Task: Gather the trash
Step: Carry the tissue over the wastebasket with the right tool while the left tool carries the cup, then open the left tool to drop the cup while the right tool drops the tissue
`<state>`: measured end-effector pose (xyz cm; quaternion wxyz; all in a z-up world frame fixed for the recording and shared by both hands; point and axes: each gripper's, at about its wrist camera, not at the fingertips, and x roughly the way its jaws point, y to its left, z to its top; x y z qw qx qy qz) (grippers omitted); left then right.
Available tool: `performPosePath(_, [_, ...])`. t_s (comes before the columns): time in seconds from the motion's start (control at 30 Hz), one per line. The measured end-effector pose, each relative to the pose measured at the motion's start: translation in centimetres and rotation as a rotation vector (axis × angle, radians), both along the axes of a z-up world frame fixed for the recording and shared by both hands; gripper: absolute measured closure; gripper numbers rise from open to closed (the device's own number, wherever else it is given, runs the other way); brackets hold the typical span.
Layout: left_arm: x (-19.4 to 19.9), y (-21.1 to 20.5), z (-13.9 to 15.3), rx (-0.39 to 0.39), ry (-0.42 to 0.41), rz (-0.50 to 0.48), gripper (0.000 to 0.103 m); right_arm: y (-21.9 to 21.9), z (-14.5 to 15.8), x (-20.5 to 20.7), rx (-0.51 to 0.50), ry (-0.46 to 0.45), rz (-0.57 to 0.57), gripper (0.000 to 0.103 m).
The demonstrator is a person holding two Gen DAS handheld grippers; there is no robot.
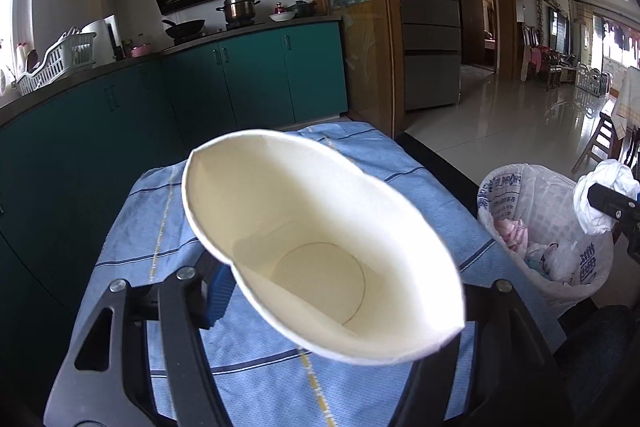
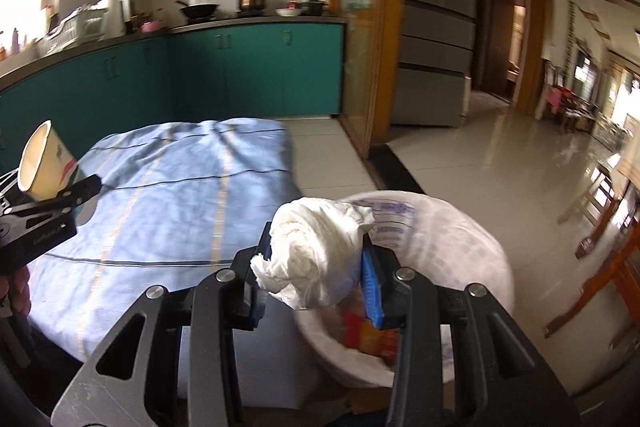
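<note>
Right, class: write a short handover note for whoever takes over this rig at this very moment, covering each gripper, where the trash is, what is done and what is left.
Left gripper: shut on the paper cup, squashed oval, held above the blue cloth.
Right gripper: shut on the crumpled white tissue, at the near rim of the lined trash bin.
Done: both pieces are picked up; the bin already holds other wrappers.
Left: release the tissue into the bin, then carry the cup across to the bin, which stands right of the cloth, and drop it in.
</note>
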<state>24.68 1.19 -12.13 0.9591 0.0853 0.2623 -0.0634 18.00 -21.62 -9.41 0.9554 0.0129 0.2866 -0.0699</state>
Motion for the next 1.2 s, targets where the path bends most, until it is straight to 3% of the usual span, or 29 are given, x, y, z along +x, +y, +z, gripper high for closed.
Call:
performPosePath(0.23, [1.2, -7.6, -0.4, -0.022, 0.043, -0.141, 0.038, -6.8, -1.4, -2.0, 0.036, 0.023, -0.150, 0.064])
performPosePath(0.67, [3.2, -23.3, -2.2, -0.027, 0.126, -0.432, 0.038, -13.0, -2.6, -5.1, 0.081, 0.022, -0.268, 0.064])
performPosePath(0.83, [3.5, -24.9, -4.0, -0.030, 0.157, -0.474, 0.035, -13.4, -3.5, -4.6, 0.090, 0.048, -0.272, 0.064])
performPosePath(0.9, [3.7, -24.9, -4.5, -0.015, 0.149, -0.475, 0.021, -13.3, -3.6, -4.2, 0.096, 0.055, -0.263, 0.064])
performPosePath(1.2, [4.6, -21.9, -3.5, -0.009, 0.119, -0.413, 0.014, -12.0, -3.3, -2.4, 0.088, 0.052, -0.211, 0.064])
